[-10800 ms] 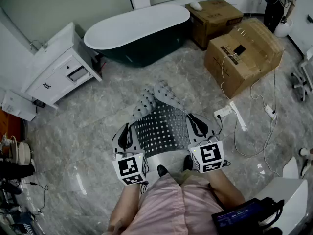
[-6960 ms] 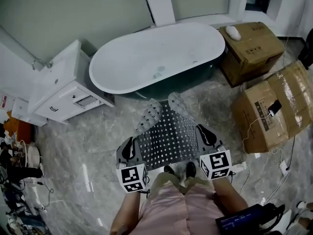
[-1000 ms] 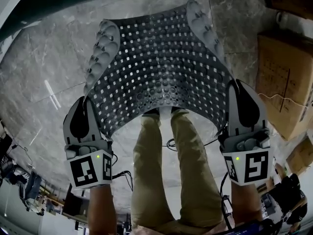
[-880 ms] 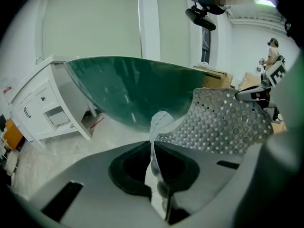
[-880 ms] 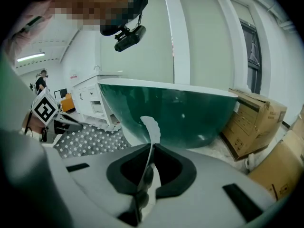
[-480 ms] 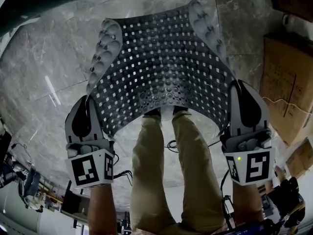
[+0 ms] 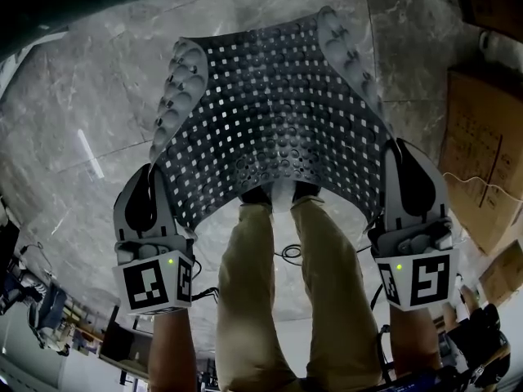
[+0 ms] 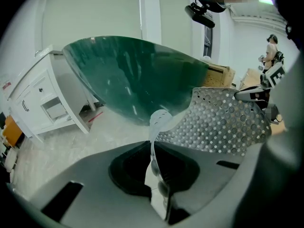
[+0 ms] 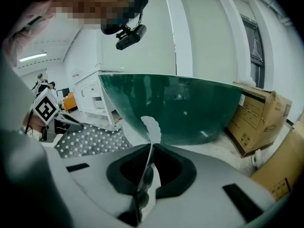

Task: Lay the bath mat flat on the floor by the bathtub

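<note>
Bath mat [image 7: 270,121] — dark, perforated — hangs between left tool [image 7: 149,174], right tool [image 7: 402,152].

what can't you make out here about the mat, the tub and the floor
- Floor under the bath mat: head view, the mat covers it, so whether its far edge touches down is unclear.
- Inside of the bathtub: both gripper views sit low, and its own wall hides it.
- Print on the cardboard box: right gripper view, too small to read.
</note>
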Demonstrator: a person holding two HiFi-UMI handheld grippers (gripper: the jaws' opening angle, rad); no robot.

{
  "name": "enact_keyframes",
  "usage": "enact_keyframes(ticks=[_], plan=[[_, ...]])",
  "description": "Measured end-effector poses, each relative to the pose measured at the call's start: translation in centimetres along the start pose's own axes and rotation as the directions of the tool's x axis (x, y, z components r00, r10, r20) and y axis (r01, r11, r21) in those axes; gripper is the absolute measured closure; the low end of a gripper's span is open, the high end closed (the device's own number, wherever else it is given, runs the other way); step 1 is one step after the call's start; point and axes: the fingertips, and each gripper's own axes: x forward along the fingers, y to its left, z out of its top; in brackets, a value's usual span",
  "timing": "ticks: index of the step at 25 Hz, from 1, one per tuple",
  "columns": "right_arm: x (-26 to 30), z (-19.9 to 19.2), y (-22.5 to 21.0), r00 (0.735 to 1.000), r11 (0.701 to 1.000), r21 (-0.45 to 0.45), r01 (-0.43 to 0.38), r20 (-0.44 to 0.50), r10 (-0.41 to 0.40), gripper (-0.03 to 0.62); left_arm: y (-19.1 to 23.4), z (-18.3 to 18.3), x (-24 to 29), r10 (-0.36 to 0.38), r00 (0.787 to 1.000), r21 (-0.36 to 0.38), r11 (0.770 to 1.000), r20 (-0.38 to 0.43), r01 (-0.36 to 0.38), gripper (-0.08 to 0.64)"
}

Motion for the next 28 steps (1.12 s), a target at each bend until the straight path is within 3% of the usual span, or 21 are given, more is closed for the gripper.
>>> enact_keyframes(ticks=[18,28], plan=[[0.3,0.2,-0.1,1.0,1.0,0.0,0.003,0.017,-0.003,0.561,0.1,-0.7,0.5,-0.019,0.999,-0.003,1.0,-0.039,0.019,0.522],[0.2,-0.1,0.0,0.999,1.0,-0.016,-0.006,0.038,0.007,0.561,0.0,-1.3,0.4,-0.01,1.0,-0.004,1.0,-0.004,0.01,0.522]])
